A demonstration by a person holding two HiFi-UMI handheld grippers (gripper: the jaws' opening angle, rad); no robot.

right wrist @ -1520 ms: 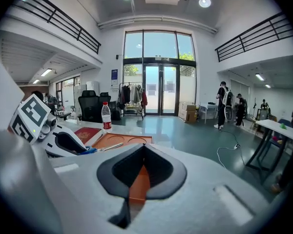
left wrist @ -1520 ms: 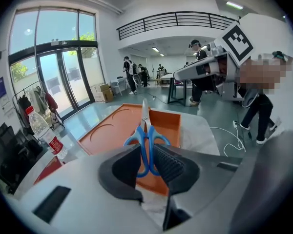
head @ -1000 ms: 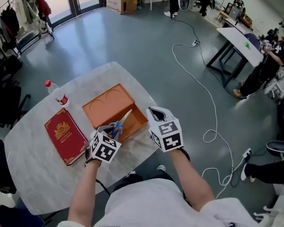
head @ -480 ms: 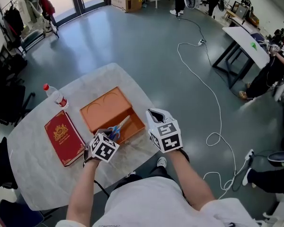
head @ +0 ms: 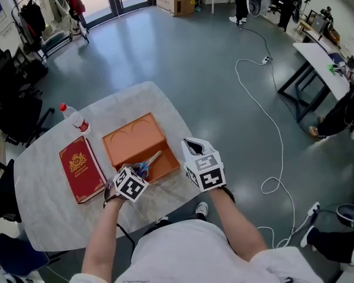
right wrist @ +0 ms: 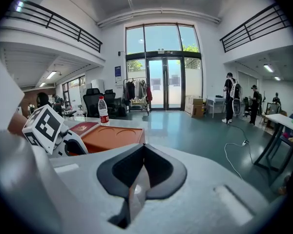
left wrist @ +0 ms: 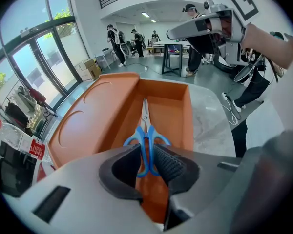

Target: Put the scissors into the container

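Observation:
Blue-handled scissors (head: 147, 164) (left wrist: 146, 139) are held by their handles in my left gripper (head: 135, 170) (left wrist: 147, 164), which is shut on them. Their blades point forward into the deep compartment of the orange container (head: 130, 141) (left wrist: 172, 107), low over its floor. I cannot tell whether the tips touch it. The container's flat lid part with two curved marks lies to the left. My right gripper (head: 191, 144) (right wrist: 142, 173) hovers just right of the container, shut with nothing in it. It also shows in the left gripper view as the right gripper (left wrist: 205, 26), up high.
A red book (head: 81, 168) lies left of the container, and a water bottle (head: 75, 118) stands behind the book. The marble table's (head: 53, 217) near edge is just under my hands. A white cable (head: 270, 134) runs on the floor at right; people and desks are far off.
My left gripper has lowered the scissors from above the container's rim down into its compartment. The right gripper has stayed beside the container.

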